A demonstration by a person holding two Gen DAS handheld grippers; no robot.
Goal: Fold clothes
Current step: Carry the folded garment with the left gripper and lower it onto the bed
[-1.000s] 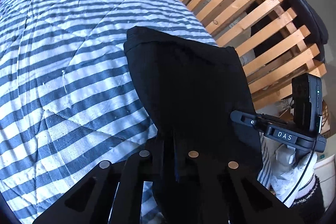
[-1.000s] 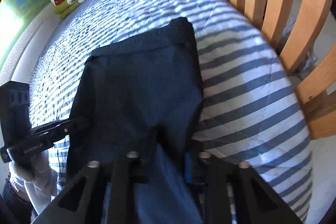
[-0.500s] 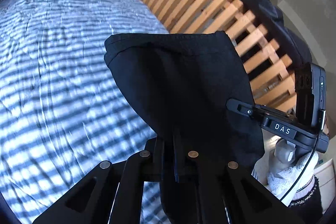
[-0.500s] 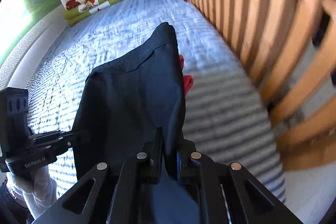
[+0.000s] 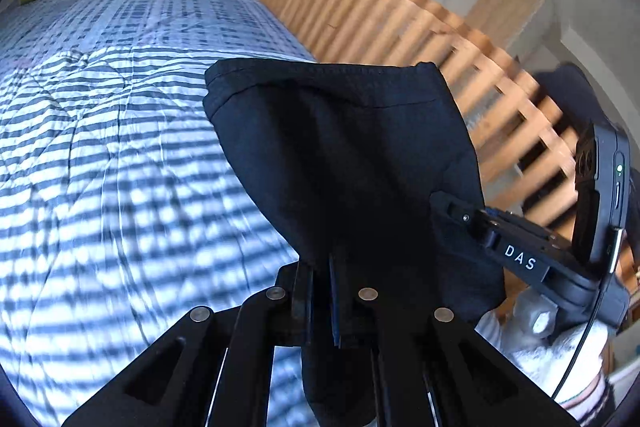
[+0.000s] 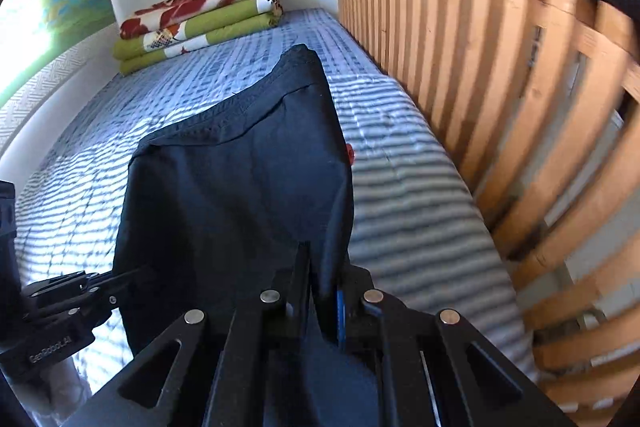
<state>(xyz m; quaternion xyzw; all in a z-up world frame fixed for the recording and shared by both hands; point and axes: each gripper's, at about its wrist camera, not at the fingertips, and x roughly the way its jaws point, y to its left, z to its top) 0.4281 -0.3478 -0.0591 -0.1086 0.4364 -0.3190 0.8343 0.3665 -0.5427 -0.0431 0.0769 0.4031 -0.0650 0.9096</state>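
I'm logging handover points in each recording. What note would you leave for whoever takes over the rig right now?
Left hand-held gripper: shut on the dark garment.
Right hand-held gripper: shut on the same garment's other edge.
The garment hangs lifted between both, above the striped bedspread, beside the wooden slatted frame.
Done: both edges are gripped and raised.
Left: lay it on the bed, fold it and smooth it.
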